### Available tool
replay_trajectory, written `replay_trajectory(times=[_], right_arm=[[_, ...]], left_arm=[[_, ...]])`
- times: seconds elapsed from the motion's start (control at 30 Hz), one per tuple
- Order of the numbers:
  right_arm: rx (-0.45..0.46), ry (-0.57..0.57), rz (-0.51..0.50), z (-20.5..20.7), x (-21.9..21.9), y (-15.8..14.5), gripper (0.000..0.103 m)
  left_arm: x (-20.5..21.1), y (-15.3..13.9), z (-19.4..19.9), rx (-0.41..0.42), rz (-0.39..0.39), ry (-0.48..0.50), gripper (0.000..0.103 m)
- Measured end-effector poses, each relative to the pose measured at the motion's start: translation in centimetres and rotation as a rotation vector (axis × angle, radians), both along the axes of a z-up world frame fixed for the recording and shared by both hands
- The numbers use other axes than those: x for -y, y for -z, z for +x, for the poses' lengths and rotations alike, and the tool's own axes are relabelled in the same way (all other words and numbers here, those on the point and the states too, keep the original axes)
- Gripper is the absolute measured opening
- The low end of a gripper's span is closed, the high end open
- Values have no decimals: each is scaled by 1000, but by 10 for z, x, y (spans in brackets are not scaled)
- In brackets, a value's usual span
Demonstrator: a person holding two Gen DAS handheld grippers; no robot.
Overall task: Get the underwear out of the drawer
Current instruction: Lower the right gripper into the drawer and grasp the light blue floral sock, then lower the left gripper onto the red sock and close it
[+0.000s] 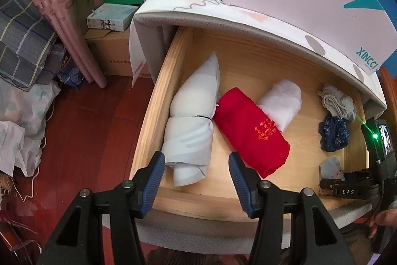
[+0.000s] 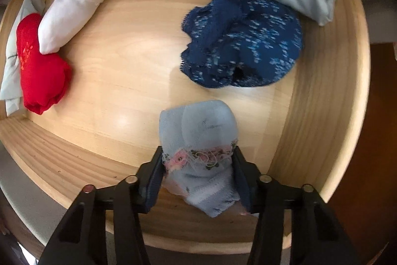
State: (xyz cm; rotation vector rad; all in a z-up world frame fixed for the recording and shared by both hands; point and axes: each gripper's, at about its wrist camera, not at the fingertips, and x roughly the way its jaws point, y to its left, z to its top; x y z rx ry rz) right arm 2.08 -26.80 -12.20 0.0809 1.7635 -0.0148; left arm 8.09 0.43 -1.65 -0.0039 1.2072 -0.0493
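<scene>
A pale wooden drawer [image 1: 158,91] stands pulled out of a cabinet with a patterned top, over a dark red wooden floor [image 1: 82,121] beside pink curtains [image 1: 64,16]. At its front right corner, the light blue underwear [image 2: 198,138] with floral lace trim lies with its long axis running front to back, rounded end toward the drawer's back. The right gripper [image 2: 198,163] pinches its lace band; the left gripper [image 1: 197,160] hangs open above the rolled grey cloth [image 1: 191,131].
</scene>
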Motion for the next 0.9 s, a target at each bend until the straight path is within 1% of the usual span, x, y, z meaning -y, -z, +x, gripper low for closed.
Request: replay_trajectory(times=[0.13,0.27,0.3,0.33,0.4,0.43,0.47,0.5,0.7,0.8,0.9], right_arm=[[-3,34,35,-12,7,1,39],[4,36,39,-19,7,2,39],[6,36,38,-20,6,2,39],[7,36,39,-5,6,3,39],[10,46,51,-7,8,4,39],[11,49,56,-6,17,6,39],[11,54,65,6,26,8,39],[13,58,74,8,30,10,39],[20,67,89,7,38,6,40],[24,80,111,13,48,13,40],[26,91,128,15,59,8,40]], left_arm=[[2,2,1,-17,12,8,55],[9,4,5,-51,28,28,55],[11,5,7,-69,18,33,55],[12,5,8,-82,5,35,55],[16,5,13,-110,-60,23,55],[18,5,14,-119,-97,18,55],[22,4,17,-128,-128,16,55],[26,5,19,-138,-147,12,55],[47,24,37,-208,-194,-27,55],[51,34,45,-233,-203,-74,55],[51,47,53,-272,-204,-132,55]])
